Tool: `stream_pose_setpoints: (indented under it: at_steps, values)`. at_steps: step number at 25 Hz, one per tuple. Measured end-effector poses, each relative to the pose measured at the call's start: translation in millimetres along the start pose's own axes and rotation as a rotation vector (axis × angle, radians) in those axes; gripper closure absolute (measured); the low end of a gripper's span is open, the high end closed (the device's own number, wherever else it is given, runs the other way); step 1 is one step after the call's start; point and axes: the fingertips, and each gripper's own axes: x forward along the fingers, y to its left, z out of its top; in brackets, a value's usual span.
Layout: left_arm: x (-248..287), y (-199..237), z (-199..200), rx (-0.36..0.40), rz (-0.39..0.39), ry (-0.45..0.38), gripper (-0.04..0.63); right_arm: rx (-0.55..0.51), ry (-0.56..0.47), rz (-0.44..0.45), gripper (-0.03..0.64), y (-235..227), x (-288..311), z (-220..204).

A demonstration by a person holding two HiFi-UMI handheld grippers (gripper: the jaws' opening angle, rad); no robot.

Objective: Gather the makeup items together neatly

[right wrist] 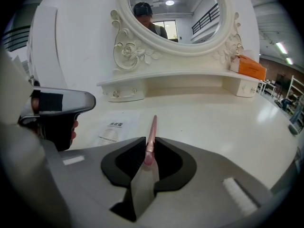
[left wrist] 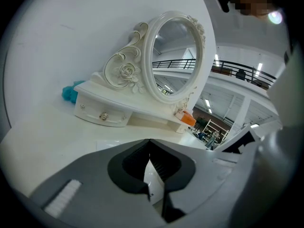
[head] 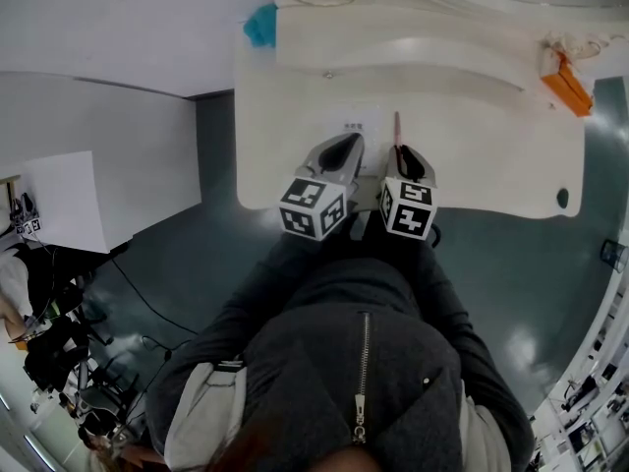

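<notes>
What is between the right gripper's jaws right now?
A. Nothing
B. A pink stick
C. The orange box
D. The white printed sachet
B: in the right gripper view, the right gripper has its jaws closed on the pink stick, which juts forward over the table.

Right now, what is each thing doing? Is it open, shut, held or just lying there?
right gripper: shut on the pink makeup stick.
pink makeup stick: held by one end, free end pointing toward the mirror.
left gripper: jaw tips together, nothing seen gripped.
white packet: lying flat on the table, untouched.
drawer: shut.
orange box: resting on the shelf's right end.
</notes>
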Motion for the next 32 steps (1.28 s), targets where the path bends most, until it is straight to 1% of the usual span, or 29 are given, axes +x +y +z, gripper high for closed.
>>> stream_pose_setpoints:
  at_steps: [6,11,22,24,25,26,27,30,32]
  values:
    - [-2,1,-1,0.002,0.002,-0.003,0.586,0.007,0.026,-0.004,0.552,1,4,-5]
    - [-3,-1,1,0.005,0.000,-0.010,0.586,-0.026,0.062,-0.026,0.552,1,5,-7]
    - [-4,-1,2,0.002,-0.002,-0.020,0.586,-0.048,0.069,-0.025,0.551,2,7,-6]
    - [-5,-2,2,0.004,-0.005,-0.020,0.586,-0.044,0.069,-0.008,0.536,4,6,-6]
    - [-5,-3,2,0.006,-0.007,-0.021,0.586,-0.041,0.065,0.004,0.489,6,5,-5]
    - [-5,-4,3,0.008,-0.010,-0.022,0.586,-0.036,0.054,0.013,0.439,6,3,-3]
    - [-5,-5,4,0.010,-0.012,-0.024,0.586,-0.031,0.034,0.013,0.426,4,0,2]
    - [-3,-7,8,0.013,-0.020,-0.033,0.586,-0.034,-0.056,-0.018,0.424,-8,-14,26]
    - [-4,-10,14,0.010,-0.028,-0.052,0.586,-0.045,-0.137,-0.038,0.408,-19,-29,50]
